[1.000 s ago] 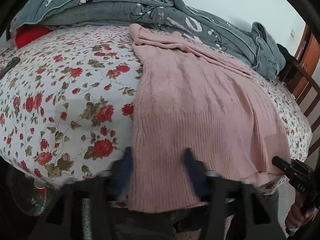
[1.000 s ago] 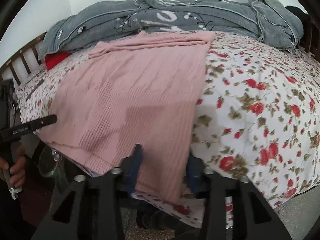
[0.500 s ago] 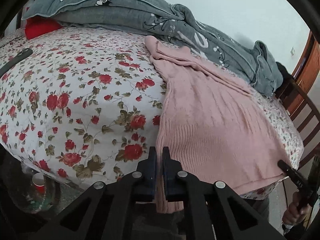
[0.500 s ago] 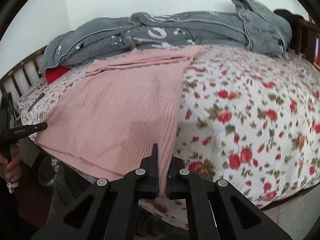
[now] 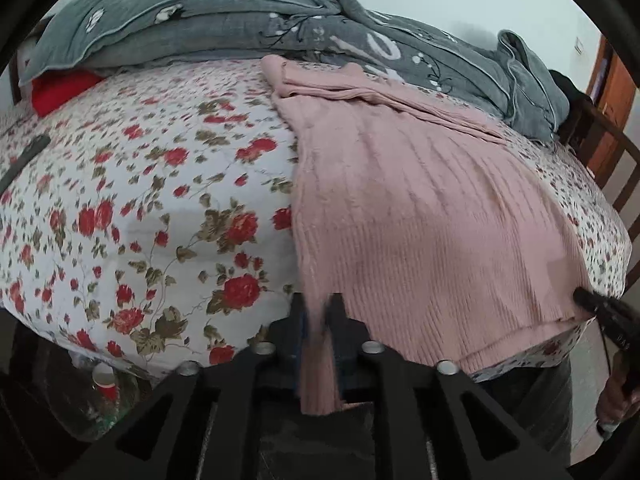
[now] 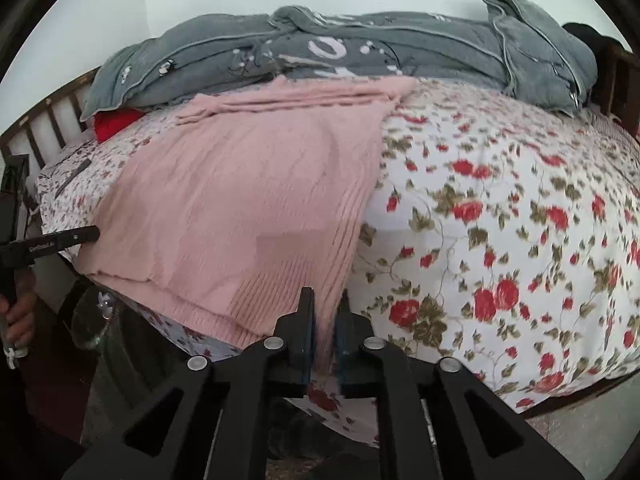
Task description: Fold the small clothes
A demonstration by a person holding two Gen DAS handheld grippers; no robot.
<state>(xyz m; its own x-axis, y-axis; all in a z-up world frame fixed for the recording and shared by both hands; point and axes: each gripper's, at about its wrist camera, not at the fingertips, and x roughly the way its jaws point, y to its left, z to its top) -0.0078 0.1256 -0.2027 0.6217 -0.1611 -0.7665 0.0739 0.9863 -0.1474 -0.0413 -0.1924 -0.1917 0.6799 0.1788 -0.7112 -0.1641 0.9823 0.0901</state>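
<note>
A pink ribbed knit sweater (image 5: pixel 420 216) lies flat on the floral bedspread (image 5: pixel 140 208), hem toward me, sleeves folded across its far end. My left gripper (image 5: pixel 319 316) is shut on the hem's left corner, with cloth hanging between the fingers. My right gripper (image 6: pixel 325 320) is shut on the hem's right corner of the sweater (image 6: pixel 248 208). Each gripper shows at the other view's edge: the right one (image 5: pixel 600 308) and the left one (image 6: pixel 60 240).
A grey quilt (image 5: pixel 280 36) is piled along the far side of the bed, with a red item (image 5: pixel 60 88) under its left end. A dark flat object (image 5: pixel 24 156) lies on the bedspread. Wooden bed rails (image 6: pixel 48 128) stand at the ends. A red cup (image 5: pixel 105 380) sits below.
Both grippers were open around the hem a second ago, then closed on its corners. They now hold the hem with the cloth pulled slightly toward me.
</note>
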